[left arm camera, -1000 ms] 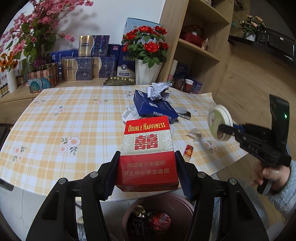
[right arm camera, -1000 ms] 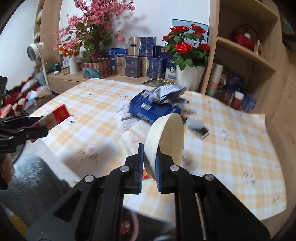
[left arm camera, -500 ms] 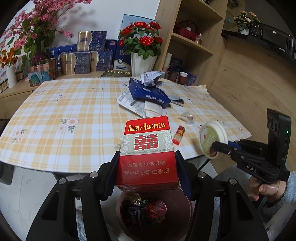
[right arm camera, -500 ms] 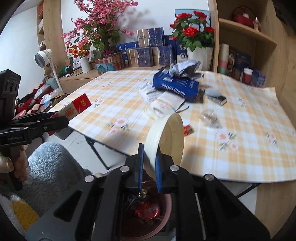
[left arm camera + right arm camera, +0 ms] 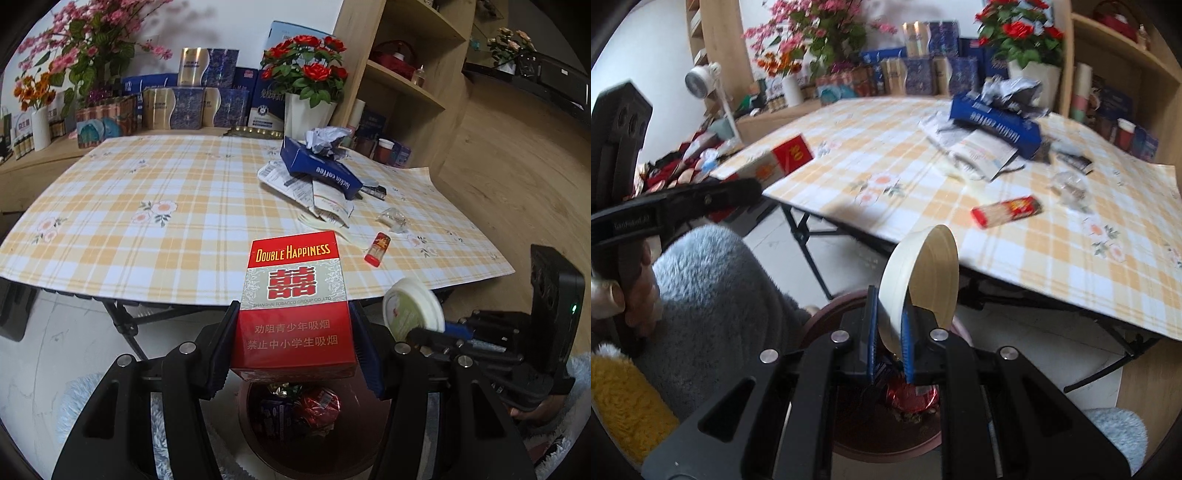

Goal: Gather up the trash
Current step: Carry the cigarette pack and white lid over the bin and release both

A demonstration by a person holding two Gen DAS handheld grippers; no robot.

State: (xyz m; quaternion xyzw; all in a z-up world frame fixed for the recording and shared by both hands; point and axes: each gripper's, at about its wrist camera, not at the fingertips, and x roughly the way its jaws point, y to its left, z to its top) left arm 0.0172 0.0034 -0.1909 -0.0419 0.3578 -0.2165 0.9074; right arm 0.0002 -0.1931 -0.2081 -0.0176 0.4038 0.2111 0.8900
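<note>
Both claws have come down off the desk (image 5: 155, 206) edge since a second ago and now tilt over the bin (image 5: 849, 435). The left claw (image 5: 293, 345) clamps a red cigarette pack (image 5: 295, 306), long axis pointing away toward the desk. The right claw (image 5: 889, 343) pinches a cream lid (image 5: 923, 280) on edge. The bin's contents are largely hidden behind both claws.

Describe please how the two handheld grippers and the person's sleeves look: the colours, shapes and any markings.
Both grippers are black plastic with silver screws. The left gripper and right gripper have ribbed blue pads on their jaws. Each has a boxy black rear block; the right one's shows a small green light. The left gripper's arm carries pale lettering, too blurred to read. The sleeves are fluffy grey-blue, with a yellow fleece patch.
</note>
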